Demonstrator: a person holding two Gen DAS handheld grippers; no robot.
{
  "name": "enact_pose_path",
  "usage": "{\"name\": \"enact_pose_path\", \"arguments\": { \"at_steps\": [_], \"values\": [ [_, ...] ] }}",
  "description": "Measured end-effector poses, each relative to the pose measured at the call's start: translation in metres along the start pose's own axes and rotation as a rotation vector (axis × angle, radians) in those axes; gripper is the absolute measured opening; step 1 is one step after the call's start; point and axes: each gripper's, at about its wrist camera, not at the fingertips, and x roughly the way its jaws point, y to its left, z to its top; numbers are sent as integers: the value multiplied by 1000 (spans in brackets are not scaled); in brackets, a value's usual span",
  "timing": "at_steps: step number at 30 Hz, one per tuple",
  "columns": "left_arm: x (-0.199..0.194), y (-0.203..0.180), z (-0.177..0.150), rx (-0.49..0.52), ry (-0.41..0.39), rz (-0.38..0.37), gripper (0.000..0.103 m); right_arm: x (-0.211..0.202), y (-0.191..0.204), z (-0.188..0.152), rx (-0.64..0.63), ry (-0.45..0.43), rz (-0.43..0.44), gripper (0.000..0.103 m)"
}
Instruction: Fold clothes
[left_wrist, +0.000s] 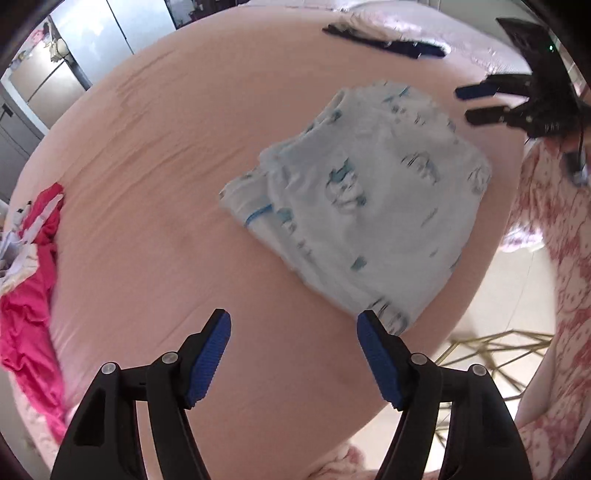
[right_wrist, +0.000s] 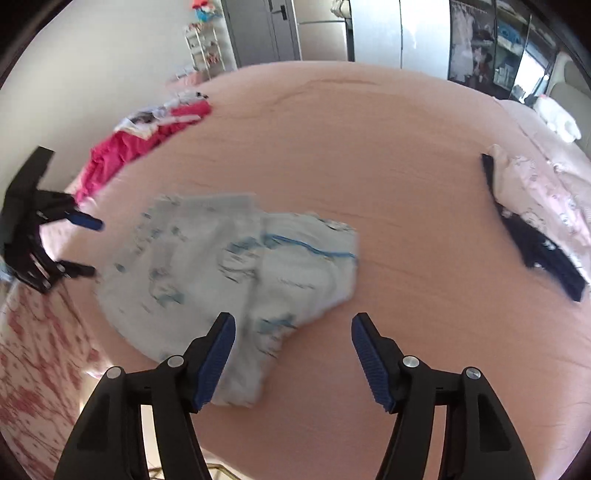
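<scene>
A folded white garment with blue prints (left_wrist: 369, 192) lies on the pink bed (left_wrist: 166, 184). In the left wrist view my left gripper (left_wrist: 293, 317) hovers open over bare sheet, its right finger beside the garment's near corner. My right gripper (left_wrist: 476, 103) shows at the upper right past the garment's far edge, jaws apart. In the right wrist view the same garment (right_wrist: 240, 266) lies left of centre. The right gripper (right_wrist: 293, 319) is open above its near edge, and nothing is pinched. The left gripper (right_wrist: 94, 247) stands open at the garment's left side.
A crumpled magenta garment (right_wrist: 129, 147) with white cloth lies at the bed's far left edge. A dark navy garment (right_wrist: 535, 251) and pale printed cloth (right_wrist: 535, 184) lie at the right. A person's red-patterned clothing (left_wrist: 554, 258) is at the bed's edge, above a gold wire frame (left_wrist: 491, 347).
</scene>
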Motion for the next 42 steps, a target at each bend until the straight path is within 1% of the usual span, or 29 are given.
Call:
{"name": "enact_pose_path", "arguments": {
  "at_steps": [1, 3, 5, 6, 7, 8, 9, 10, 11, 12, 13, 14, 15, 16, 18, 19, 20, 21, 22, 23, 24, 27, 29, 30, 32, 36, 38, 40, 42],
  "values": [
    [8, 0, -6, 34, 41, 23, 71, 10, 17, 1, -50, 24, 16, 65],
    [23, 4, -23, 103, 135, 79, 73, 35, 50, -5, -221, 117, -34, 65],
    [22, 24, -29, 30, 184, 107, 74, 43, 50, -17, -304, 148, -99, 66],
    [21, 34, -34, 19, 221, 185, 74, 37, 37, -18, -257, 146, -90, 72],
    [16, 40, -34, -5, 205, 195, 73, 30, 25, -18, -206, 147, -101, 75],
    [9, 44, -33, -34, 177, 187, 73, 25, 23, -16, -208, 141, -159, 80],
    [2, 49, -32, -63, 149, 179, 73, 18, 28, -15, -266, 112, -243, 81],
    [-5, 44, -23, -77, 87, 129, 73, 12, 38, -12, -335, 65, -331, 81],
    [-10, 37, -13, -89, 17, 71, 73, 5, 48, -6, -371, 2, -350, 82],
    [-10, 24, -2, -62, -38, 25, 73, 2, 55, 3, -343, -46, -282, 82],
    [1, 12, 9, -24, -31, 16, 73, -2, 62, 12, -313, -94, -211, 82],
    [15, 1, 20, 14, -11, 15, 73, 5, 68, 21, -273, -98, -134, 82],
    [28, -10, 32, 52, 8, 14, 73, 17, 74, 28, -255, -79, -90, 82],
    [36, -11, 34, 58, 30, 20, 74, 33, 79, 32, -258, -43, -78, 82],
    [50, -8, 35, 57, 74, 36, 78, 63, 75, 34, -270, 98, -108, 80],
    [48, -1, 33, 20, 117, 55, 78, 63, 61, 30, -271, 122, -117, 80],
    [41, 5, 31, 2, 125, 80, 78, 62, 47, 26, -273, 145, -125, 80],
    [31, 9, 29, -10, 124, 106, 78, 50, 36, 22, -270, 143, -146, 80],
    [21, 11, 29, -14, 88, 115, 78, 37, 25, 18, -267, 139, -167, 80],
    [13, 13, 32, -30, 32, 90, 78, 26, 18, 17, -266, 131, -222, 80],
    [8, 14, 39, -61, -26, 46, 78, 17, 16, 19, -263, 112, -247, 82],
    [12, 20, 50, -103, -160, -30, 78, 3, 25, 47, -183, -10, -119, 82],
    [28, 31, 61, -102, -115, 15, 78, 17, 41, 69, -151, -51, -52, 82],
    [36, 38, 66, -101, -86, 43, 78, 30, 48, 76, -159, -42, -43, 82],
    [37, 68, 65, -151, -27, 93, 78, 58, 54, 88, -212, 6, -50, 82],
    [27, 98, 69, -295, -84, 101, 78, 64, 44, 99, -127, -55, -80, 81],
    [21, 93, 68, -292, -123, 102, 78, 59, 44, 105, -89, -103, -89, 82],
    [17, 86, 64, -270, -151, 56, 78, 46, 48, 109, -81, -119, -84, 82],
    [16, 76, 58, -213, -162, 20, 78, 31, 47, 102, -108, -97, -68, 82]
  ]
}}
